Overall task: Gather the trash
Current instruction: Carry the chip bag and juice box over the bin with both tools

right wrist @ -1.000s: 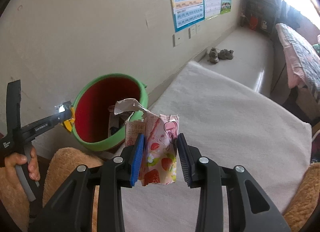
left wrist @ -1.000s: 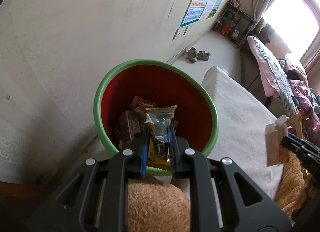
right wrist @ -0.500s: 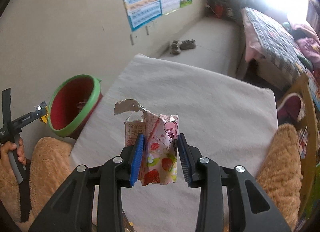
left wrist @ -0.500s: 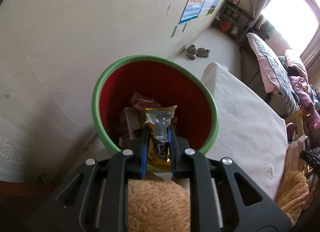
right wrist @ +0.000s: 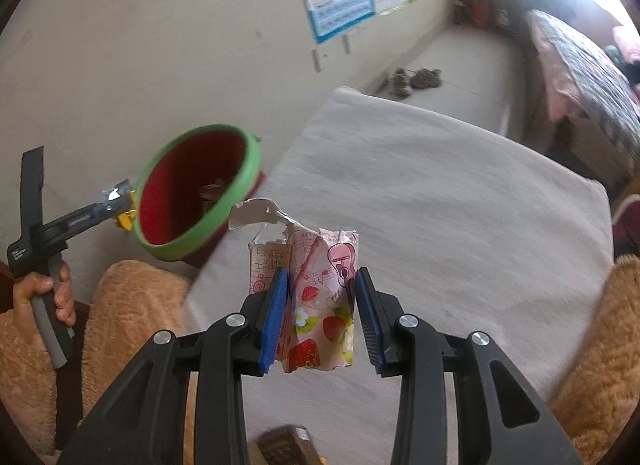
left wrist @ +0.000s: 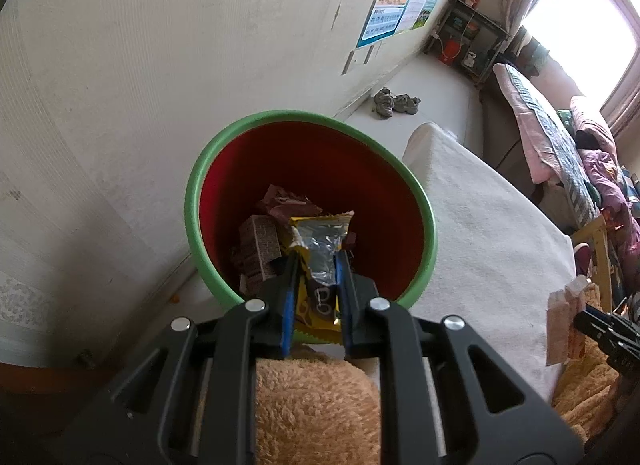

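Your left gripper (left wrist: 316, 265) pinches the yellow wrapper (left wrist: 320, 243) low over the green-rimmed bin (left wrist: 420, 201), while your right gripper (right wrist: 320, 289) clamps the torn strawberry carton (right wrist: 316, 289) off to the side, so letting go there drops it on the white cover (right wrist: 440, 193).

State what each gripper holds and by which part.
The left gripper pinches a yellow snack wrapper by its lower half, over the green-rimmed bin. The right gripper clamps a torn strawberry carton across its middle, by its sides.
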Tool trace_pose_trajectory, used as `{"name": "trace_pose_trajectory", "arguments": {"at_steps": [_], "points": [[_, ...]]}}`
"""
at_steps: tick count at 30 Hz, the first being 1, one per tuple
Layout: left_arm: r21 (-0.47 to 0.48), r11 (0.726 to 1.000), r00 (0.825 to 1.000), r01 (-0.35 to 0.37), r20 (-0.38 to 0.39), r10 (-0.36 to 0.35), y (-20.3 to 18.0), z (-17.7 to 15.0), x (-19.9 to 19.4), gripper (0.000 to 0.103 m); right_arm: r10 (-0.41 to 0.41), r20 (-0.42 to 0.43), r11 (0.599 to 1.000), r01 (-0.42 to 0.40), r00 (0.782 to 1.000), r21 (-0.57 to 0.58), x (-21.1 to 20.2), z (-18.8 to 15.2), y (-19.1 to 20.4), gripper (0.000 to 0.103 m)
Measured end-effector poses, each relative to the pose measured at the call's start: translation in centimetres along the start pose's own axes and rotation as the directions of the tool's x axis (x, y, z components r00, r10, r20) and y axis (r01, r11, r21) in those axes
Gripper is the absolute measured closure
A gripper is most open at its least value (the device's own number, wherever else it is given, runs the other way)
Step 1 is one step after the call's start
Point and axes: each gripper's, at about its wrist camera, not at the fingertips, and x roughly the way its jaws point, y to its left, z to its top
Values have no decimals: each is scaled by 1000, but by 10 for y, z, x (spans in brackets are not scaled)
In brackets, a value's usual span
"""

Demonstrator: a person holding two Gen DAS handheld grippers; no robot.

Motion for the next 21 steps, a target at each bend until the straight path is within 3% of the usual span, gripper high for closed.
{"name": "trace_pose_trajectory", "arguments": {"at_steps": [11, 21], "points": [[-24, 1000, 1000, 2, -3, -2, 11, 3, 2, 86, 48, 19, 995, -46, 999, -89, 23, 33, 47, 69], [-28, 1000, 1000, 12, -3, -12, 13, 14, 10, 86, 59, 24, 996, -57, 998, -65, 48, 57, 55, 69]]}}
